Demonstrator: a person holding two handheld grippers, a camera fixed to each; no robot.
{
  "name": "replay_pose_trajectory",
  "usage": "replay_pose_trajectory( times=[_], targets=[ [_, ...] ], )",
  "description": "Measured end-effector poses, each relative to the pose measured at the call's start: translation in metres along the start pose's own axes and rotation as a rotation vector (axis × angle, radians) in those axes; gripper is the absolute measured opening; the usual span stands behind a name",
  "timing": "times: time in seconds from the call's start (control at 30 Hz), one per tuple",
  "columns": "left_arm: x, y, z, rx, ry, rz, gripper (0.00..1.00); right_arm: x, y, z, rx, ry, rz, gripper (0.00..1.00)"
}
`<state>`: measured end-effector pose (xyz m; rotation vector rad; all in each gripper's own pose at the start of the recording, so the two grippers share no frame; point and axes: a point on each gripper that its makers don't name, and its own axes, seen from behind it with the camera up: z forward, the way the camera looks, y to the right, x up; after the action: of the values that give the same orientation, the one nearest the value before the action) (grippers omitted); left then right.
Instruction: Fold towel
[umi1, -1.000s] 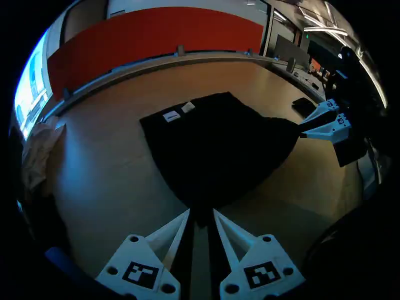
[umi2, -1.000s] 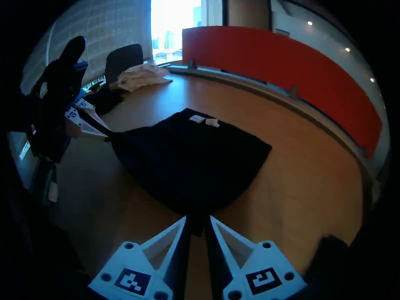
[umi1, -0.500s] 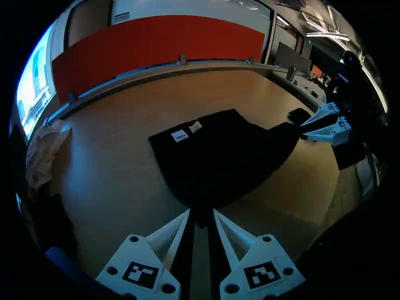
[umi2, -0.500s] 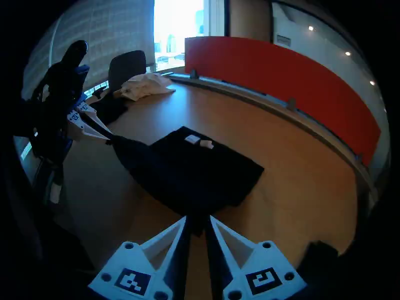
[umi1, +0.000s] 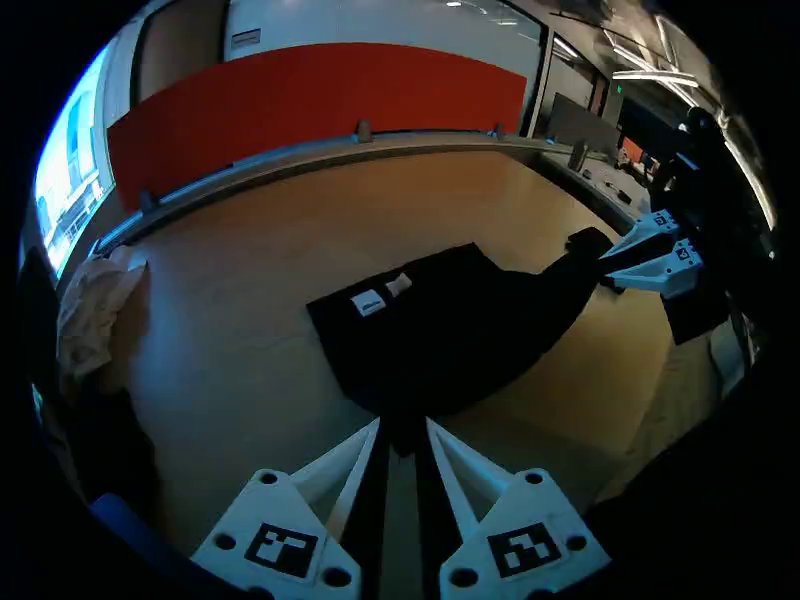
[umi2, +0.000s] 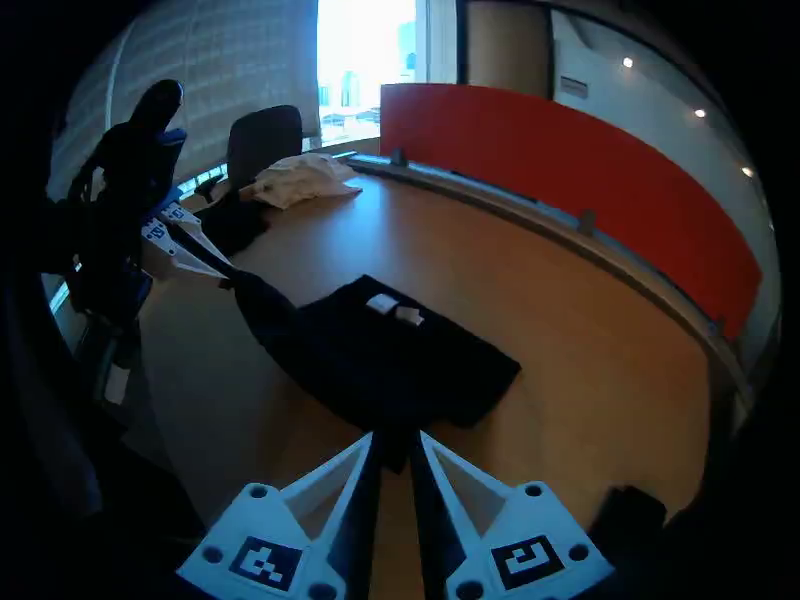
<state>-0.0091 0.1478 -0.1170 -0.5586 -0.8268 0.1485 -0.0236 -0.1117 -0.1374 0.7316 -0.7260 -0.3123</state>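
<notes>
Towel (umi1: 450, 330) hangs between left gripper (umi1: 403, 430) and right gripper (umi2: 397, 438), each pinched tight on a near corner, far labelled edge resting on table (umi1: 230, 280) straight ahead.

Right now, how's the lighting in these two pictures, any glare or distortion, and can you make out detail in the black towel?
Right gripper view: the window is blown out white, and the black towel reads as a flat dark shape, folds barely visible. Left gripper view: dim overall, the towel almost featureless too; fisheye bends the red partition into an arc.
</notes>
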Motion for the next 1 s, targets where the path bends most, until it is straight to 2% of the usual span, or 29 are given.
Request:
replay_pose_trajectory(
  times=[0.47, 0.8, 1.0],
  targets=[
    [-0.006, 0.007, -0.016, -0.016, -0.013, -0.016, 0.16, -0.004, -0.011, -0.014, 0.018, -0.017, 0.007, 0.19],
    [-0.004, 0.004, -0.012, -0.010, -0.007, -0.021, 0.16, -0.004, -0.008, -0.011, 0.013, -0.020, 0.004, 0.19],
    [0.002, -0.001, -0.004, -0.002, 0.002, -0.026, 0.16, -0.001, 0.001, -0.003, -0.001, -0.019, 0.002, 0.19]
  ],
)
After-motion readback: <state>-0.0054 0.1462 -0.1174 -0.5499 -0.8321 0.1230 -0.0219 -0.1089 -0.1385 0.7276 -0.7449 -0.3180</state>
